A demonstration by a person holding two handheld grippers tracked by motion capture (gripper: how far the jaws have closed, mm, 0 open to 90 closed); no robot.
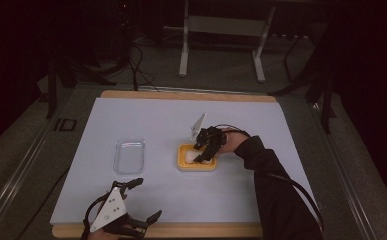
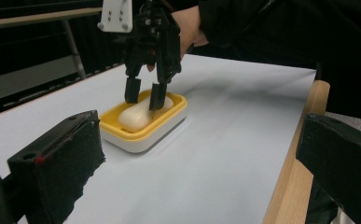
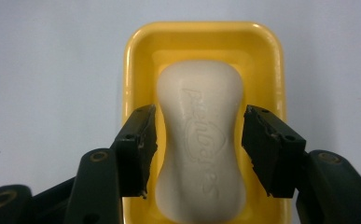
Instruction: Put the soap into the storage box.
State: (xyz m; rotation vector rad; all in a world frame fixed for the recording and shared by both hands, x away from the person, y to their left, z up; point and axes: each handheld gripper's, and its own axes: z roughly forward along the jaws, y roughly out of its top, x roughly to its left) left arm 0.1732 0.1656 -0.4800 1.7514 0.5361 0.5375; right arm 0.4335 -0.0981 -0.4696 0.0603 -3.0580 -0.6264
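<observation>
Directly under my right claw (image 3: 197, 140) lies the bar of soap (image 3: 200, 140), pale and waisted, resting lengthwise in the yellow soap dish (image 3: 136, 51). I see the claw's two black jaws straddling the narrow middle of the bar, one on each flank. A thin gap shows between each pad and the soap, so the claw is slightly parted and grips nothing; the bar sits loose in the dish. In the left gripper view the same right claw (image 2: 144, 97) points down into the dish (image 2: 143, 133), its tips at the far end of the soap (image 2: 138, 115), with the hand (image 2: 187, 28) behind it and the dark sleeve (image 2: 271, 32) beyond.

From above, my right claw (image 1: 204, 152) hangs over the dish (image 1: 183, 162) near the middle of the tabletop (image 1: 261, 190), which is covered by a pale sheet. Off to that claw's left, well apart from the dish, a clear plastic lid or tray (image 1: 129, 156) lies flat on the sheet.

My left claw (image 1: 146, 200) sits at the near edge of the tabletop, well apart from the dish and nearer to me than the clear tray. Its jaws stand wide apart with nothing between them, and it touches neither the soap nor the dish. Its grey three-cornered plate (image 1: 110, 207) faces upward.
</observation>
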